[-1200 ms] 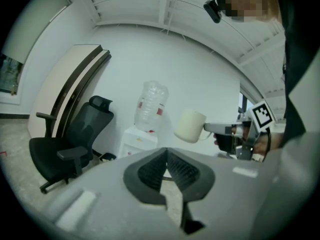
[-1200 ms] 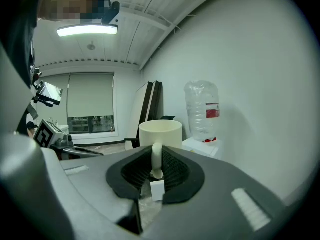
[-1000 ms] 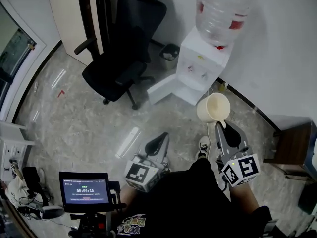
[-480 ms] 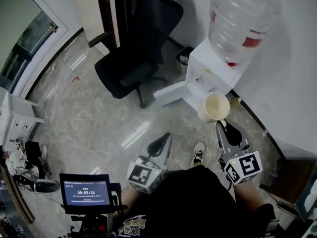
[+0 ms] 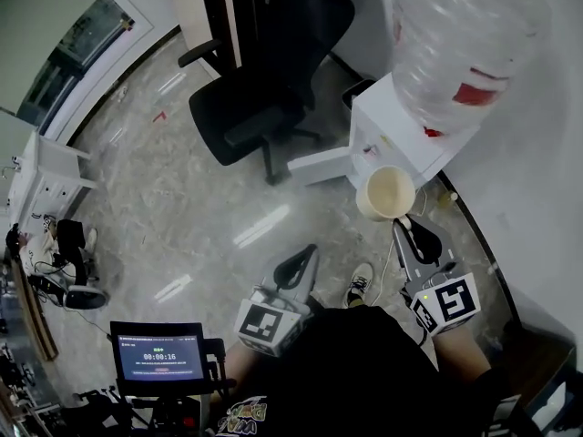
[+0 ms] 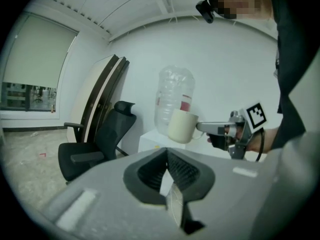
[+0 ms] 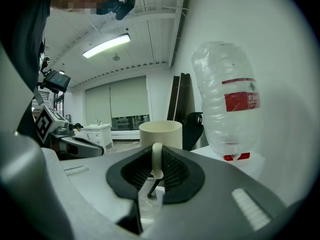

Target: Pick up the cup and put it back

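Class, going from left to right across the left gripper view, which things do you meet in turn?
window → office chair → cup → right gripper, holding the cup by its handle

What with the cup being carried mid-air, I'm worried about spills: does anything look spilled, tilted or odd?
No spill shows. The cup is held upright by its handle in the right gripper and looks empty. The one oddity: a white panel at the base of the water dispenser juts out like a door left open.
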